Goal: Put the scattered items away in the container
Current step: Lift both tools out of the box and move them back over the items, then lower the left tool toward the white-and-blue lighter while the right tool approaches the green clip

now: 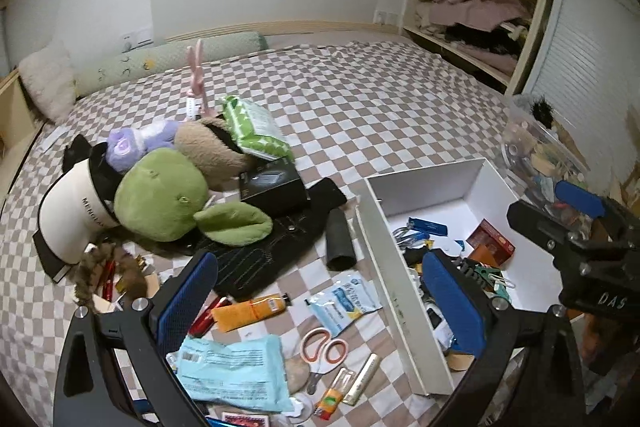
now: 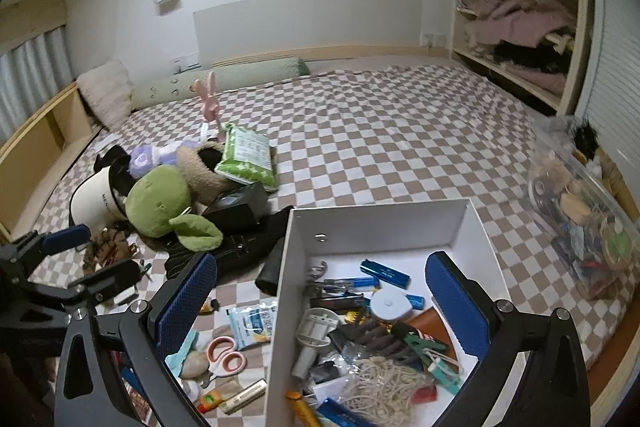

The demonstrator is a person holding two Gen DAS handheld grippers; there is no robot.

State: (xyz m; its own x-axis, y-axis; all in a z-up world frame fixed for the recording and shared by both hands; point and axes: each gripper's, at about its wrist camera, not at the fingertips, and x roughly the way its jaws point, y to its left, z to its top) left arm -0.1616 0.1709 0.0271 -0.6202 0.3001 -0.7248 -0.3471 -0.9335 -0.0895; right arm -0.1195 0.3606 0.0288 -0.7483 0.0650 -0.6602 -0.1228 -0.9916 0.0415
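Checkered bed [image 2: 380, 131] is carrying the white box [image 2: 376, 223], lying between the right gripper's [image 2: 320, 303] released fingers [image 2: 456, 303]; scissors [image 1: 322, 347] are sitting at 6 o'clock between the left gripper's [image 1: 320, 303] spread fingers [image 1: 188, 299].

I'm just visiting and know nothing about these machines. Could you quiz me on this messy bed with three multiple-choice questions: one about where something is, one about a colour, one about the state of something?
1. Where are the scissors?
A. in the white box
B. on the checked bedspread, outside the box
C. on the shelf

2. What colour are the scissors' handles?
A. pink
B. black
C. green

3. How are the left tongs and right tongs?
A. both shut on something
B. one open, one shut
C. both open, holding nothing

Answers: 1 B, they lie beside the white box, not in it. 2 A, both loops are pink. 3 C, the blue pads stand wide apart with nothing between them.
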